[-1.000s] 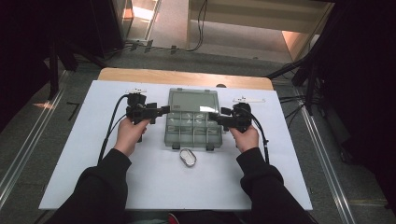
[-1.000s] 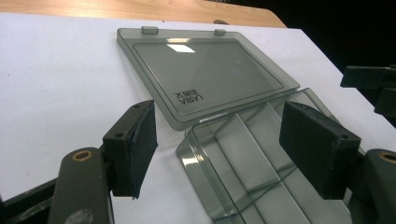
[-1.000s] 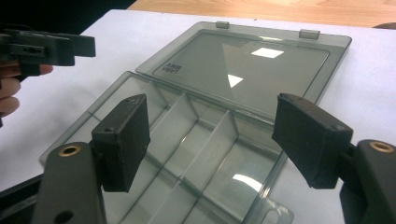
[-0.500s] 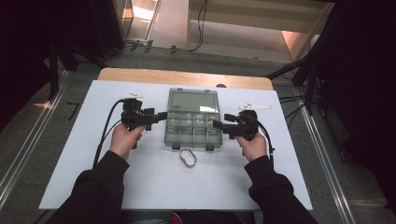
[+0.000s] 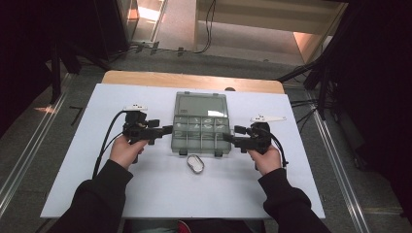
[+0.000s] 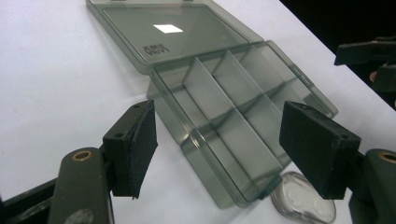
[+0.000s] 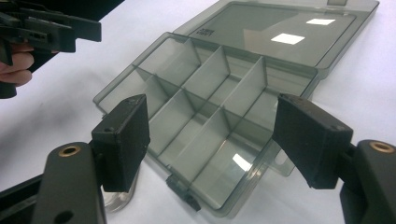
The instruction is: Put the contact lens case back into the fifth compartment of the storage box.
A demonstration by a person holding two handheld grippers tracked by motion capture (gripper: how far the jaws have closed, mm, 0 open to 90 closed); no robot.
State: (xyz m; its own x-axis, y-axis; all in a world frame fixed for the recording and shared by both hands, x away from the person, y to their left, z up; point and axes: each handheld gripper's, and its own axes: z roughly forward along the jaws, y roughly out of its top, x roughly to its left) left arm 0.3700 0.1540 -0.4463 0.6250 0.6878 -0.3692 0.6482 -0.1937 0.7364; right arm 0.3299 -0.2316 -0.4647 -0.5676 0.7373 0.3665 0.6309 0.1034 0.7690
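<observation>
A clear grey compartment box lies open at the table's middle, its lid folded flat behind it. Its several compartments look empty. My left gripper points at the box's left wall, and my right gripper points at its right wall. In the left gripper view the left gripper is open, with the box's near left corner ahead of the pads. In the right gripper view the right gripper is open too, facing the box's near right part. Neither holds anything.
A small clear oval piece lies on the white table sheet just in front of the box; it also appears as the oval piece and the oval piece. Bare wooden tabletop runs behind the sheet.
Both hands have slid back toward the near edge, along the box's two sides. Both grippers stay open. The box and the oval piece have not moved.
</observation>
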